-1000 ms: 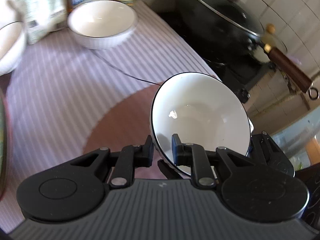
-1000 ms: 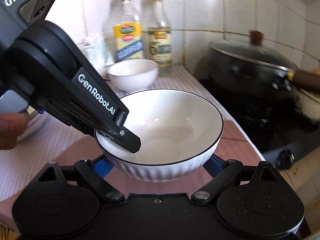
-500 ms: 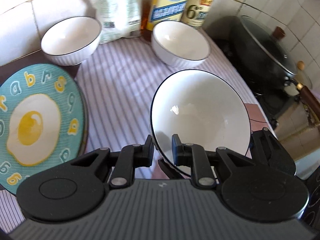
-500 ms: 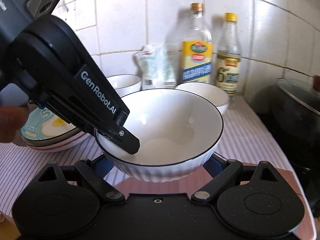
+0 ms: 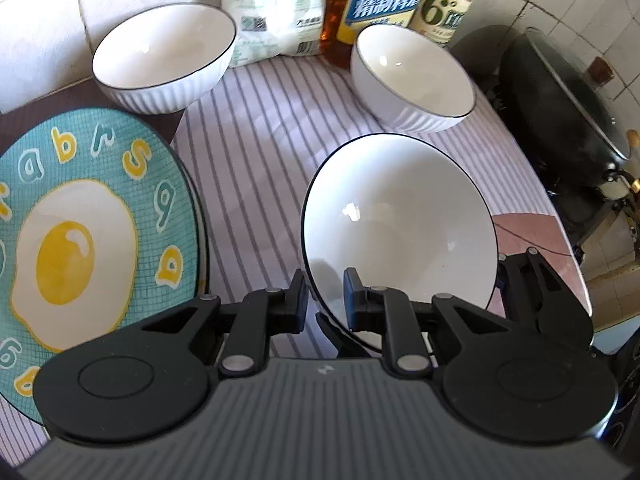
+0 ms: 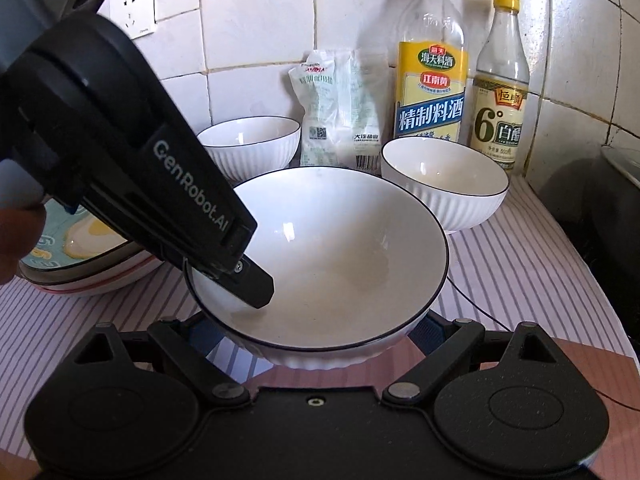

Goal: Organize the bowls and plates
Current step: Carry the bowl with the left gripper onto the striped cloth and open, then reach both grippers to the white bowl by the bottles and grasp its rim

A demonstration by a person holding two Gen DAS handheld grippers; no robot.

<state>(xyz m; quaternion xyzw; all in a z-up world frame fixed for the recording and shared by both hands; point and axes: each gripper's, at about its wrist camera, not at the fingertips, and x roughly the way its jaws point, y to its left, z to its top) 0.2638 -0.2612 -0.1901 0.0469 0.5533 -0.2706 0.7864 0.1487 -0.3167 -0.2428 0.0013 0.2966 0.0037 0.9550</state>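
White bowl — rim pinched in left tool, right tool cradling its sides

The desk wears a striped cloth; on it stand two white bowls, stacked plates, a salt bag and two bottles.

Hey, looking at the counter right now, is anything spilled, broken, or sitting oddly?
Nothing spilled or broken. The one oddity is the large white bowl: it is held off the striped cloth, the left gripper pinching its rim and the right gripper around its base. The two smaller bowls sit upright.
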